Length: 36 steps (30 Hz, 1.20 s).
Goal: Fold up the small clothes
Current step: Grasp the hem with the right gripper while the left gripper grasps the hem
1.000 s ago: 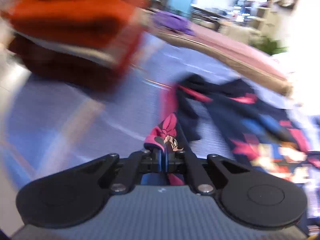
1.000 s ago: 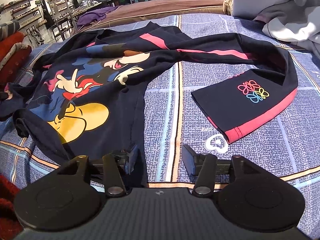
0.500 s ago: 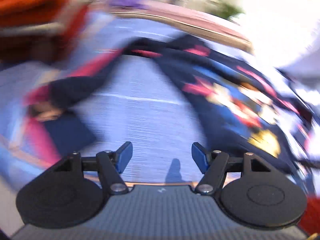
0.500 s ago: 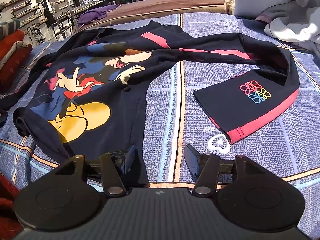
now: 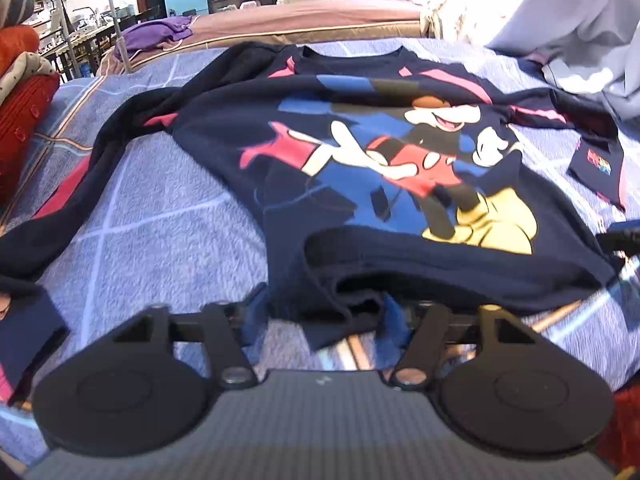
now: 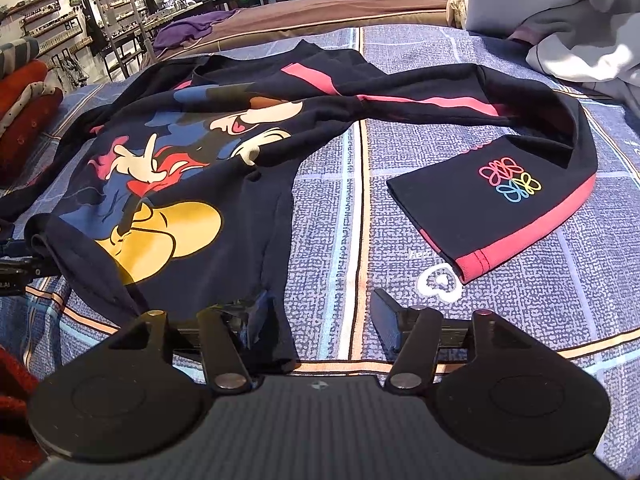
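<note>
A: Left gripper (image 5: 322, 312) is down at the hem, jaws spread wide, and the shirt's (image 5: 360, 168) lower left corner droops right between the two fingers. Nothing pinched there.

B: And the right gripper (image 6: 320, 312)? Also wide. Its left finger (image 6: 256, 312) sits against the shirt's (image 6: 192, 184) other bottom corner, with dark cloth hanging over it; the right finger (image 6: 386, 320) stands on bare quilt (image 6: 400, 216).

A: So both tools are at the hem, one at each corner. You can even catch the left gripper's tip (image 6: 16, 268) at the left edge of the right camera.

B: The shirt itself lies face up on the blue checked quilt (image 5: 160, 216), cartoon print showing, collar (image 5: 352, 56) away from us.

A: Left sleeve (image 5: 84, 184) trails out long toward the near left, pink stripe along it.

B: Right sleeve (image 6: 500, 184) runs out and doubles back, cuff lying flat beside a white heart (image 6: 438, 280) on the quilt.

A: Further out, a red stack (image 5: 20, 92) at far left, purple cloth (image 5: 156, 36) behind, pale bedding (image 6: 576, 44) at far right.
</note>
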Tool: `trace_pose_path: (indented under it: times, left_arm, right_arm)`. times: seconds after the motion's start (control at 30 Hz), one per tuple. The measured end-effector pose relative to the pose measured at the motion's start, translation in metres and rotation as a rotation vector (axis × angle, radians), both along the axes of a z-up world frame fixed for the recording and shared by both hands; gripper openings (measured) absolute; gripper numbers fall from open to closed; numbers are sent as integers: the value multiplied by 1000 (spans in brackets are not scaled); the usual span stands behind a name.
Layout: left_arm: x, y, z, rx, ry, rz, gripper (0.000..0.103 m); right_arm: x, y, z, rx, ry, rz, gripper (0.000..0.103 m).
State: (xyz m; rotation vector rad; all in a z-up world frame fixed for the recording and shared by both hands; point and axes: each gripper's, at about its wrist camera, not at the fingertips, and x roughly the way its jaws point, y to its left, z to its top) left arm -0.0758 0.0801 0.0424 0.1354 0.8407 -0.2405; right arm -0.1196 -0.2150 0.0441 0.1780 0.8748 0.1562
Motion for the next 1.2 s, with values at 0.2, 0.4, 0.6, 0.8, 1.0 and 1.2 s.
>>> trace_pose_path:
  times: [0.2, 0.4, 0.6, 0.8, 1.0, 1.2]
  left_arm:
    - [16, 3, 11, 137, -117, 6, 11]
    - [10, 54, 59, 259, -234, 118, 11]
    - [-11, 88, 53, 180, -48, 105, 34]
    - [-18, 104, 32, 172, 1, 194, 39]
    - [-1, 103, 25, 180, -69, 125, 64]
    - [11, 88, 2, 366, -121, -5, 70]
  right_arm:
    - [-3, -5, 2, 40, 3, -17, 95]
    - [-7, -11, 6, 116, 11, -27, 95]
    - [-4, 2, 13, 140, 7, 24, 95]
    - [1, 31, 21, 142, -12, 148, 95]
    - [2, 59, 17, 139, 30, 261, 95]
    - [2, 68, 12, 146, 66, 291, 93]
